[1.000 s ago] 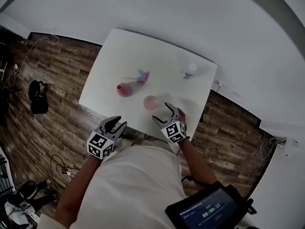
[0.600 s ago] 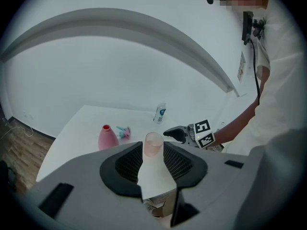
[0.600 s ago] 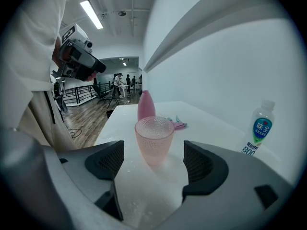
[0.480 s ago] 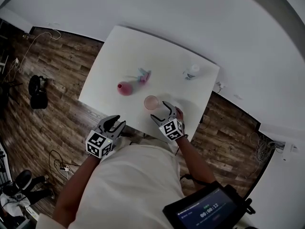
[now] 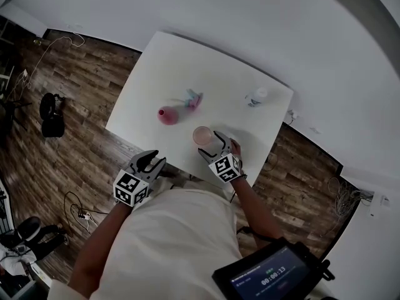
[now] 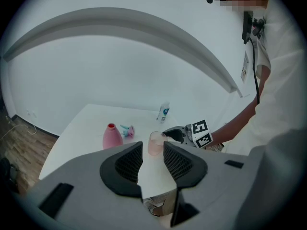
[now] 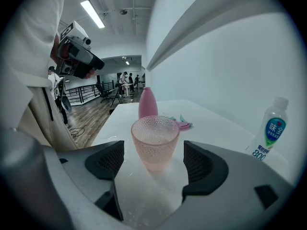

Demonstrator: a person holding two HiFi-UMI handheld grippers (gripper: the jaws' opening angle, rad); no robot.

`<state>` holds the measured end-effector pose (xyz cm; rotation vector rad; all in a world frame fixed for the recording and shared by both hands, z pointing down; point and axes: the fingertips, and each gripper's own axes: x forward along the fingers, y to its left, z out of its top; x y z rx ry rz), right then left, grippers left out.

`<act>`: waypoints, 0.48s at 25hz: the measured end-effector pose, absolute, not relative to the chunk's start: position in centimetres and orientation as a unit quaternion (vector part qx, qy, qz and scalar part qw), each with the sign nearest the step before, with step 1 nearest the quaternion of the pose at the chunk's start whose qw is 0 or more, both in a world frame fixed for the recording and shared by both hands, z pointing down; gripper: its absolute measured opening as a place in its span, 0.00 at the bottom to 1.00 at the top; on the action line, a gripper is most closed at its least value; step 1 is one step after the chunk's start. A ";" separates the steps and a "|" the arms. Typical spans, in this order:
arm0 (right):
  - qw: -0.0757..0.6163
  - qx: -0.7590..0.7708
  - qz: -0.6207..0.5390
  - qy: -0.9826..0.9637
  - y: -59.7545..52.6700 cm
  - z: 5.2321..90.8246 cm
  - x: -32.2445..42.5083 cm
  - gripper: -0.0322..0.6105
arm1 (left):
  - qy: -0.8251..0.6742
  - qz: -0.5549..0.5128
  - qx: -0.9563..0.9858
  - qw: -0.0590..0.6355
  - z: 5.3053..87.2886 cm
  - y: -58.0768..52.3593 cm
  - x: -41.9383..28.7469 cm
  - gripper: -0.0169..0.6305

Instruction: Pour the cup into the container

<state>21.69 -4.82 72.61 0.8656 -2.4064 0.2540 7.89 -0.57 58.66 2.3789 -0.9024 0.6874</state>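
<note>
Now the pink cup (image 7: 154, 140) stands upright near the worktop's (image 5: 162, 74) 6 o'clock edge, between the wide, not-touching fingers of the right gripper (image 5: 213, 145), with the pink bottle (image 5: 166, 115) at its 10 o'clock, while the left gripper (image 5: 150, 162), at 8 o'clock, has narrow, empty fingers.

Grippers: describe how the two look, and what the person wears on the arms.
The left gripper and right gripper match. Each has a grey body and black jaws with mesh-textured inner faces, and each carries a white cube printed with black square markers. The person wears a white shirt with short sleeves.
</note>
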 end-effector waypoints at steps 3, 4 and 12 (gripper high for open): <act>0.284 0.319 0.095 -0.899 -5.1 72.9 21.4 0.63 | -0.334 0.253 0.872 0.251 58.7 -0.8 7.6 0.23; 0.284 0.318 0.095 -0.900 -5.2 72.9 21.2 0.63 | -0.335 0.253 0.872 0.252 58.7 -0.8 7.5 0.23; 0.283 0.312 0.095 -0.902 -5.8 73.2 20.6 0.63 | -0.343 0.255 0.867 0.255 58.7 -0.8 7.0 0.23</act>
